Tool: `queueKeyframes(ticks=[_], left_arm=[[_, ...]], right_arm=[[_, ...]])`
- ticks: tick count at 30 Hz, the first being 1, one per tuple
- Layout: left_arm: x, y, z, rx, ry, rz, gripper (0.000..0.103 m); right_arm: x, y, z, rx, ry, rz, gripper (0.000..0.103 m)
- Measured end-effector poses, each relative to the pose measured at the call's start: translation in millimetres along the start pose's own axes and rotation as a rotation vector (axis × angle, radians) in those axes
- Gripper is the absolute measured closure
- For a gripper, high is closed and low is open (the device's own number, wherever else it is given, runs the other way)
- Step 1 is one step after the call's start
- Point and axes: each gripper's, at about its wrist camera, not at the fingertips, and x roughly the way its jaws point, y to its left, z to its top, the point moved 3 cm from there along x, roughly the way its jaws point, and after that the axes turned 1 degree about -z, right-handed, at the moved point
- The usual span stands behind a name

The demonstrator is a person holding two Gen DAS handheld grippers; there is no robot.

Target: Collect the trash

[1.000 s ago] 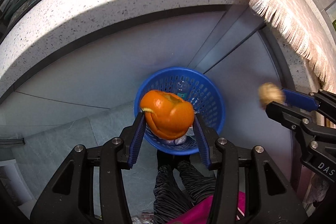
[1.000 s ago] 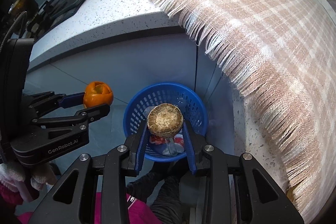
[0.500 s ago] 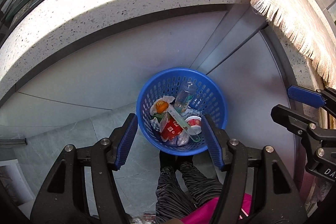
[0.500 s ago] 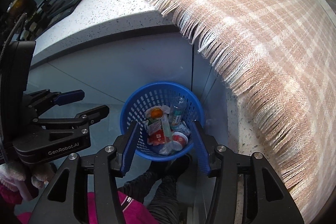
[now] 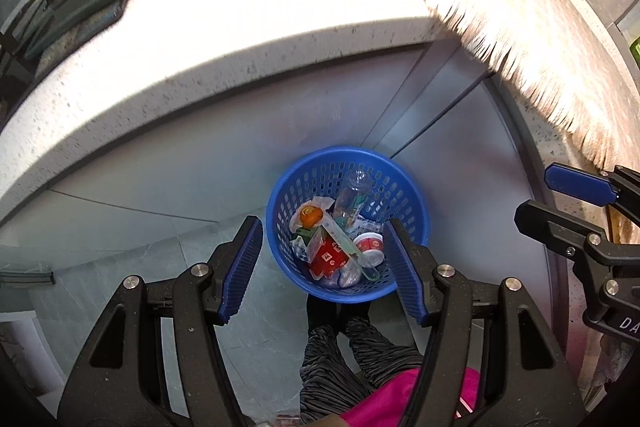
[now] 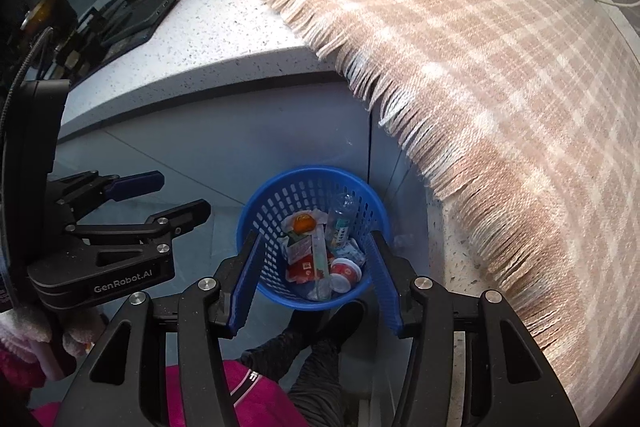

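below, the blue basket [image 5: 416, 211] held an orange peel [image 5: 311, 216] and a clear bottle [image 5: 352, 197]. left gripper [image 5: 325, 269] and right gripper [image 6: 314, 277] stood released and empty, jaws just opened.

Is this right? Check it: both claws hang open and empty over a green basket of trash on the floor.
Wrong on the colour only. The basket is blue, as the left wrist view shows. The rest stands: the left claw and right claw hang open and empty above it, trash inside.
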Motion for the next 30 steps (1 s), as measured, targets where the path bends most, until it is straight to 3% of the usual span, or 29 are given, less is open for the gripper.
queueKeyframes(ticks=[13,16,20,30], left_arm=[[-57.4,-8.4,17.1,0.040,-0.119,-0.021,0.039],[-70.3,-11.8,20.1,0.047,-0.144,-0.031,0.039],[-89.5,-18.2,24.9,0.048,-0.181,-0.047,0.029],[-127.6,-35.6,36.1,0.087,-0.277,-0.054,0.028]], right_arm=[[-48.7,-6.6,12.3,0.041,-0.100,0.021,0.052],[-60.8,-10.3,11.8,0.055,-0.128,0.022,0.044],[-75.8,-13.4,14.8,0.073,-0.163,0.025,0.044],[-110.6,-22.0,19.2,0.116,-0.240,0.020,0.043]])
